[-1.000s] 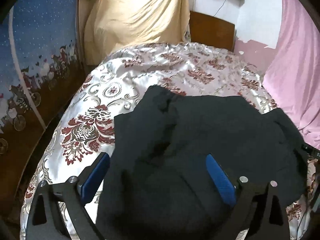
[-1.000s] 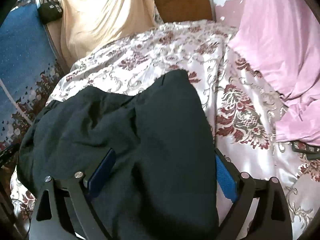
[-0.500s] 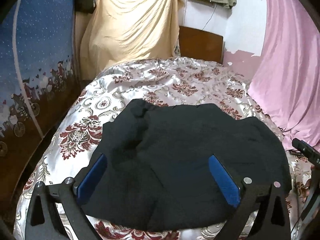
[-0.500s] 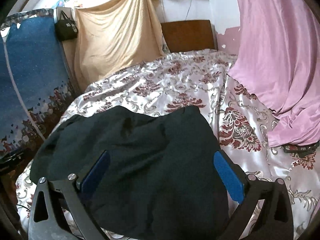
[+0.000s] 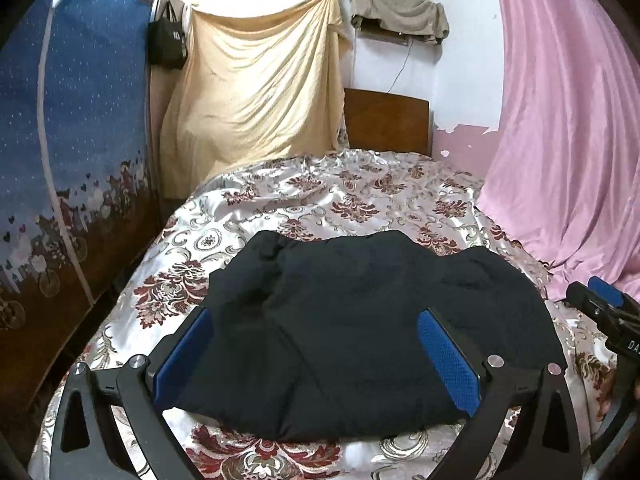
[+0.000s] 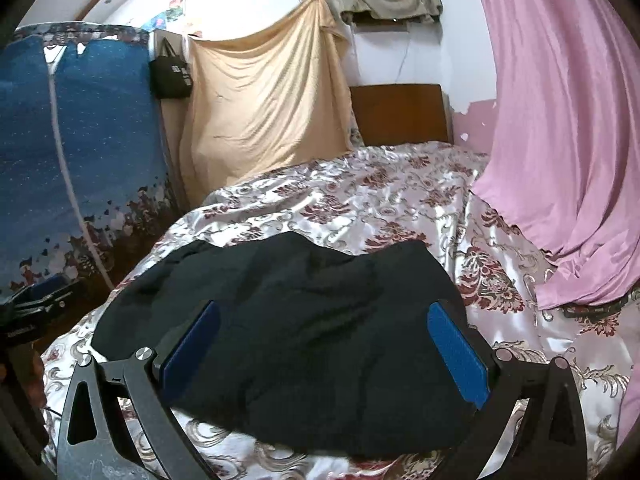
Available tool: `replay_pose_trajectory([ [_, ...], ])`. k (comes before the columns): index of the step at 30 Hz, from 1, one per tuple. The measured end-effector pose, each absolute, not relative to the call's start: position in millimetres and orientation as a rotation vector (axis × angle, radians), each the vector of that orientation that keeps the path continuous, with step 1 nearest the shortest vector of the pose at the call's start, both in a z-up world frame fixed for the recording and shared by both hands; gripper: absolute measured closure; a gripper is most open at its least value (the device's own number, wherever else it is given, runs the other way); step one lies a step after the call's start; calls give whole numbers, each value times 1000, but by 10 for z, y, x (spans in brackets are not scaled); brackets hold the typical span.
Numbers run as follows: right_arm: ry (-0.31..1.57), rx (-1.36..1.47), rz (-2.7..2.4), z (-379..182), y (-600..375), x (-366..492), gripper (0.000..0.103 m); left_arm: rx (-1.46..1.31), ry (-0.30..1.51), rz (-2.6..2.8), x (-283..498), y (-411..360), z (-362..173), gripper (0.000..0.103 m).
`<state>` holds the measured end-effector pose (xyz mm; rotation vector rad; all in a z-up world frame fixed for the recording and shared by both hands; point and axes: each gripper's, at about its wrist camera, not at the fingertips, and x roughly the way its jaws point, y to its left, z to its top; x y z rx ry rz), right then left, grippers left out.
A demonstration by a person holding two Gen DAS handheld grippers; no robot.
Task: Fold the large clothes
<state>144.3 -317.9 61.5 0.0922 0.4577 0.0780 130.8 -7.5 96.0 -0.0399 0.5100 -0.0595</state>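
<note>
Floral satin bedspread (image 5: 360, 200) fills the left wrist view; the black garment (image 5: 360, 320) lies in a folded bundle near the bed's foot edge. The left gripper (image 5: 320, 348), spread wide and holding nothing, has pulled up and back since a second ago. From the right wrist view, the right gripper (image 6: 324, 344) has also withdrawn, wide open and empty, so this fold looks released and settled.

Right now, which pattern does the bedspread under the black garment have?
The bedspread is shiny silver-white with dark red floral medallions, clearest in the left wrist view.
</note>
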Motion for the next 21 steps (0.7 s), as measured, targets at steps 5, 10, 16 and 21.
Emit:
replay_pose_trajectory([
  [5,429,85,87,624,-3042,1255,1,-25,476,-44,1140,-85,970,0],
  [10,395,78,72,612,-2945,1086,1,-19,448,-30,978,-62,976,0],
  [16,355,91,56,589,-2888,851,1,-3,425,-22,803,-68,959,0],
  [21,324,106,55,567,-2842,663,1,6,388,-23,628,-70,961,0],
])
